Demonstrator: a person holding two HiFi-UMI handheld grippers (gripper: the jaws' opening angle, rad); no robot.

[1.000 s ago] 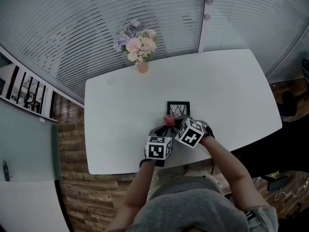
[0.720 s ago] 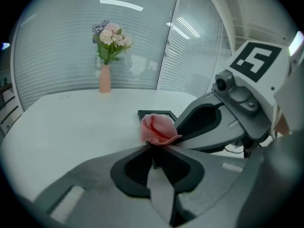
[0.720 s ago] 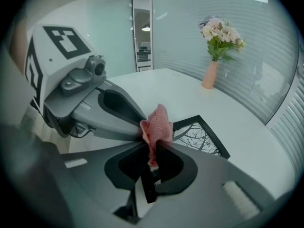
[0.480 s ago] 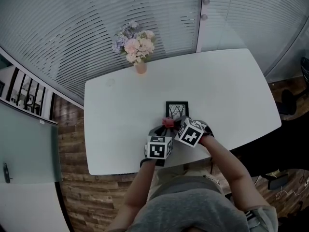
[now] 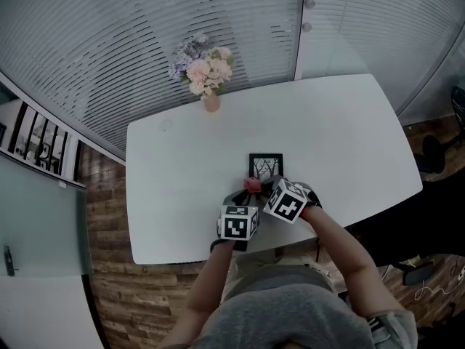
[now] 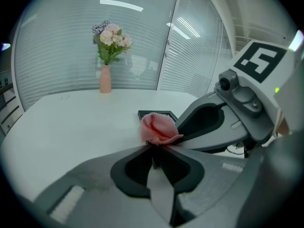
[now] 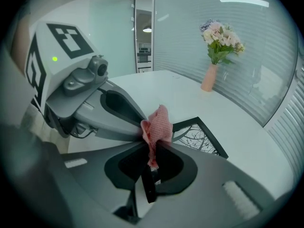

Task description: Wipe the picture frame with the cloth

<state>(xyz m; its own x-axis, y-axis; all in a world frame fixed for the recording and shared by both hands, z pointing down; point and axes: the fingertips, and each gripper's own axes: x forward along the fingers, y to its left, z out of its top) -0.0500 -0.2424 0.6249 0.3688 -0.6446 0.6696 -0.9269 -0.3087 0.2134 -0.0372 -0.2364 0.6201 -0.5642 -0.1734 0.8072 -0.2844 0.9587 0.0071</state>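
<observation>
A small black picture frame [image 5: 266, 166] with a tree drawing lies flat on the white table [image 5: 334, 122], just past both grippers. A bunched pink cloth [image 5: 253, 185] sits at its near left corner. My left gripper [image 5: 247, 192] and right gripper [image 5: 260, 188] meet tip to tip at the cloth. In the left gripper view, the left gripper [image 6: 153, 145] is shut with the cloth [image 6: 159, 128] bulging from its tips, hiding most of the frame [image 6: 161, 113]. In the right gripper view, the right gripper [image 7: 153, 148] is shut on the cloth [image 7: 158, 125], which hangs down between its jaws beside the frame [image 7: 202, 137].
A pink vase of flowers [image 5: 207, 71] stands at the table's far edge, left of centre, also in the left gripper view as the vase [image 6: 105, 77] and in the right gripper view as the vase [image 7: 208, 77]. A wall of blinds [image 5: 145, 20] rises behind. The table's near edge lies under my forearms.
</observation>
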